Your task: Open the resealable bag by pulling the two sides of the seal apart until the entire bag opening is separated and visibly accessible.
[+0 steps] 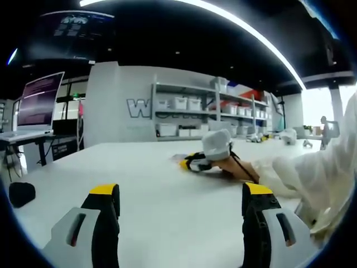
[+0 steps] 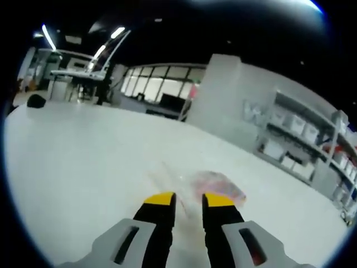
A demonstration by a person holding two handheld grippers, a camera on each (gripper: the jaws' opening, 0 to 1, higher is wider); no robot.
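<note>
A clear resealable bag (image 2: 218,187) with pinkish contents lies flat on the white table (image 2: 83,156), blurred, just beyond my right gripper's (image 2: 189,200) yellow tips. Those jaws stand a narrow gap apart, and clear film of the bag's edge seems to reach between them. My left gripper (image 1: 179,192) hovers low over the table (image 1: 156,190) with its jaws wide apart and nothing between them. In the left gripper view the right gripper (image 1: 192,162) rests low on the table ahead, held by a hand in a white sleeve (image 1: 312,167).
A small black object (image 1: 22,193) (image 2: 36,101) lies near the table's far-left edge. A monitor (image 1: 39,101) stands on a desk at left. Shelves with white bins (image 1: 184,111) (image 2: 301,134) line the back wall.
</note>
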